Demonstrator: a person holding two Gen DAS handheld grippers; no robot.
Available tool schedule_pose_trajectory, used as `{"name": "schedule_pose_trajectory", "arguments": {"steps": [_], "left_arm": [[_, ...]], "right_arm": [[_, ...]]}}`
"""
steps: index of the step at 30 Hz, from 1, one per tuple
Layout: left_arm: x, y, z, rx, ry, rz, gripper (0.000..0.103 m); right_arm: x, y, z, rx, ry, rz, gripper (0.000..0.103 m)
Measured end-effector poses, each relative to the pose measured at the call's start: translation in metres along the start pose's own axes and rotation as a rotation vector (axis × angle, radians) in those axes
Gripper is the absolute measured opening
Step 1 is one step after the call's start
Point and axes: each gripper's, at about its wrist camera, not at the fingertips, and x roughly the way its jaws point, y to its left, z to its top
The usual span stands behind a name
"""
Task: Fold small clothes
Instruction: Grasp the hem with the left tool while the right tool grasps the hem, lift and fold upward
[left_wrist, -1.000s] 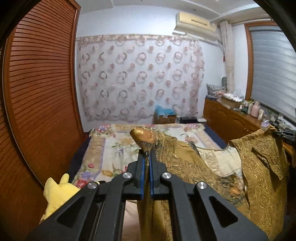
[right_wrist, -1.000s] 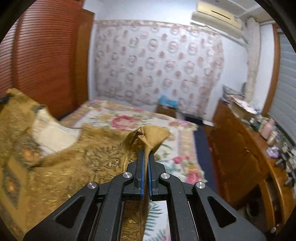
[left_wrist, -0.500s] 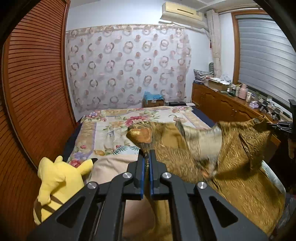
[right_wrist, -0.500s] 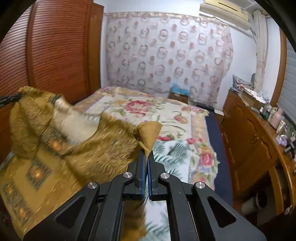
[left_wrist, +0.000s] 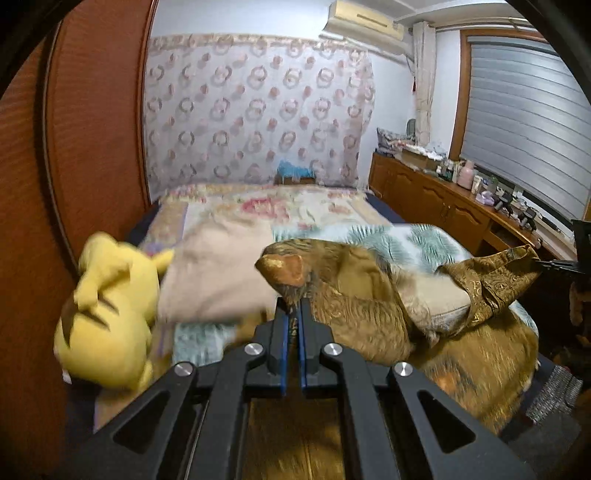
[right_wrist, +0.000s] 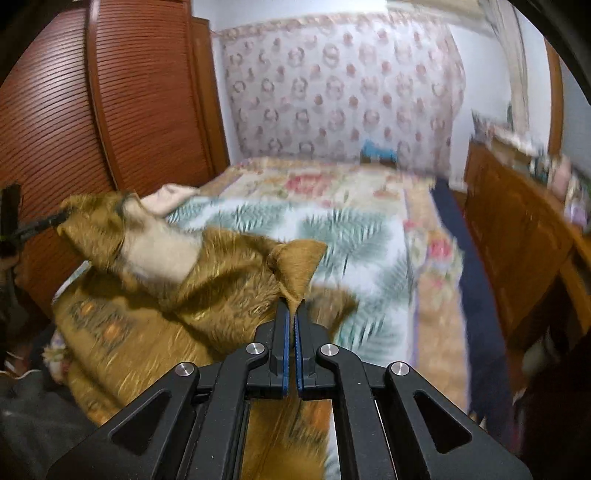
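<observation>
open bedspread (left_wrist: 258, 206) ahead; yellow plush toy (left_wrist: 107, 314) and pillow (left_wrist: 218, 273) crowding the left

**Bedroom Seen Around the Bed**

A louvred wooden wardrobe (right_wrist: 140, 99) was seen left of the floral-covered bed (left_wrist: 258, 210). A patterned curtain (left_wrist: 255, 110) was hung behind, an air conditioner (left_wrist: 364, 22) mounted above, and a wooden sideboard (left_wrist: 439, 206) set under the shuttered window (left_wrist: 524, 110).

No legible text, label, brand, number or sign in either view. Air conditioner (left_wrist: 364, 20), upper right: casing plain. Bottles on sideboard (left_wrist: 466, 175), right: too small to read.
</observation>
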Motion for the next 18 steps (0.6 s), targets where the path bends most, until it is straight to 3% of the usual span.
{"name": "schedule_pose_trajectory", "arguments": {"steps": [6,12,18], "left_arm": [[-0.011,-0.008,-0.039,0.011,0.077,0.016,0.002],[-0.024,0.001,-0.038,0.0,0.069,0.018,0.009],[-0.037,0.017,-0.022,-0.01,0.02,0.06,0.017]], "right_arm": [[-0.009,0.009,-0.03,0.016,0.055,-0.016,0.0],[-0.013,0.017,-0.032,-0.006,0.061,-0.046,0.001],[-0.022,0.015,-0.017,-0.005,-0.001,-0.066,0.02]]}}
